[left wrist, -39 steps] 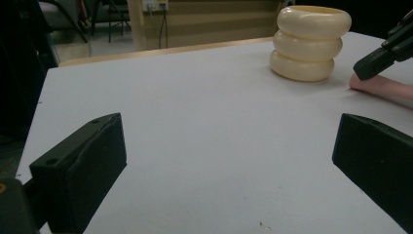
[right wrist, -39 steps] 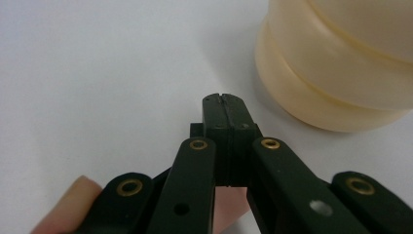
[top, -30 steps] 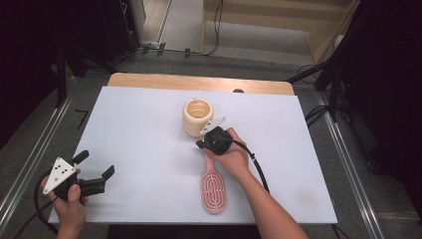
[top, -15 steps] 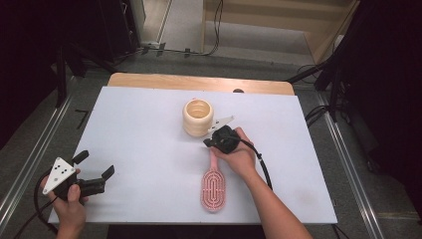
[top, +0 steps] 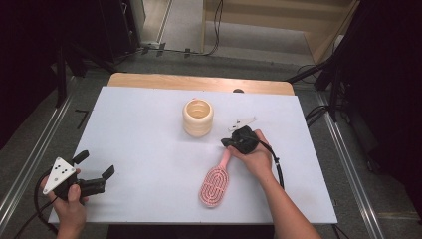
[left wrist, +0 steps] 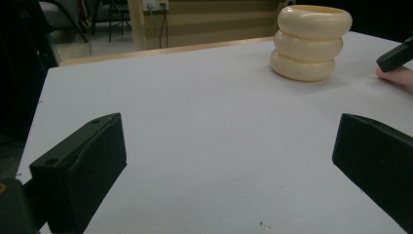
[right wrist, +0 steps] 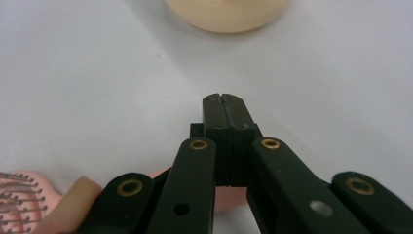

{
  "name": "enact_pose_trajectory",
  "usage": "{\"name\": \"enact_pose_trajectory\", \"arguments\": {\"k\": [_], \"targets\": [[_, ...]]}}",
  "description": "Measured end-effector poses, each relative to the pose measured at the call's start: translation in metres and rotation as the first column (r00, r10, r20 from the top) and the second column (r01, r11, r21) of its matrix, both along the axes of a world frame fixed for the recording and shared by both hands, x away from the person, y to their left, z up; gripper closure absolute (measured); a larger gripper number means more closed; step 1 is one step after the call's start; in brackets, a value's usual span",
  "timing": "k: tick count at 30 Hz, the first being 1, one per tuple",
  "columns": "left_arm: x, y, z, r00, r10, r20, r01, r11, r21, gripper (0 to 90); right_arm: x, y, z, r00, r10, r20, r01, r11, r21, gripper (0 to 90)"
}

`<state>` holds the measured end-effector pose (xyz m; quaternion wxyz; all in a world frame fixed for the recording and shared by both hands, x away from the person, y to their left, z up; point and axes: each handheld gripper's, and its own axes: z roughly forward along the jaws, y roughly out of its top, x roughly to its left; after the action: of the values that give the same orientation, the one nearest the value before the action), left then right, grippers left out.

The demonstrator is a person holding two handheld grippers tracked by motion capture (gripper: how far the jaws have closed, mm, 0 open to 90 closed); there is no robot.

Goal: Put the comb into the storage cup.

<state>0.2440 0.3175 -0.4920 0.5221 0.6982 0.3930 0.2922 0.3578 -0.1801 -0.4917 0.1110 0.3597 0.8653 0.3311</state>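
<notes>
**Ann:** While the right tongs (right wrist: 225, 105) sit clenched, jaw faces pressed flat together with nothing I can see between them, look where the pink brush (top: 215, 182) is: flat on the white table (top: 149, 129), bristles up, its handle running up under the right hand (top: 256, 158).

**Bo:** And that's the worry. From the right gripper view the tips point past the handle toward the cream ringed cup (top: 198, 117), and they're closed. If the brush is the target, I'd say they must open first, or they'll just skid along the handle and spin the brush across the table.

**Ann:** The cup stands upright just beyond those tips, too.

**Bo:** Near enough that a push forward could nudge or topple it, I reckon. Hard to tell whether the hand is resting on the handle or just above it.

**Ann:** And the left tongs (left wrist: 229, 161)?

**Bo:** Released, jaws spread wide, holding nothing, low over the near-left corner, well apart from everything. No danger there.
</notes>
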Motion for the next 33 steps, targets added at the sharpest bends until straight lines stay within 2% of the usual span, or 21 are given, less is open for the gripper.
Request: {"name": "enact_pose_trajectory", "arguments": {"k": [8,15,17,20,28,33], "targets": [[0.0,0.0,0.0,1.0,0.003,0.0,-0.003,1.0,0.001,0.0,-0.01,-0.024,0.0,0.9991,-0.043,0.001,0.043,0.999,-0.001,87.9],[0.0,0.0,0.0,1.0,0.004,0.0,-0.004,1.0,0.002,0.0,-0.019,-0.038,-0.002,0.9985,-0.054,0.001,0.054,0.998,0.006,87.9],[0.0,0.0,0.0,1.0,0.004,0.0,-0.004,1.0,0.002,0.0,-0.026,-0.042,-0.001,0.9983,-0.057,0.008,0.057,0.998,-0.018,87.9],[0.0,-0.001,0.0,1.0,0.004,0.0,-0.004,1.0,0.001,0.0,-0.029,-0.045,-0.001,0.9988,-0.047,0.013,0.048,0.998,-0.028,87.9],[0.0,-0.001,0.0,1.0,0.006,0.001,-0.006,1.0,0.003,0.0,-0.046,-0.061,-0.002,0.9976,-0.067,-0.016,0.067,0.998,-0.005,87.9],[0.0,-0.001,0.0,1.0,0.006,0.001,-0.006,1.0,0.004,0.0,-0.055,-0.065,-0.003,0.9982,-0.051,-0.032,0.051,0.999,-0.015,87.9]]}}
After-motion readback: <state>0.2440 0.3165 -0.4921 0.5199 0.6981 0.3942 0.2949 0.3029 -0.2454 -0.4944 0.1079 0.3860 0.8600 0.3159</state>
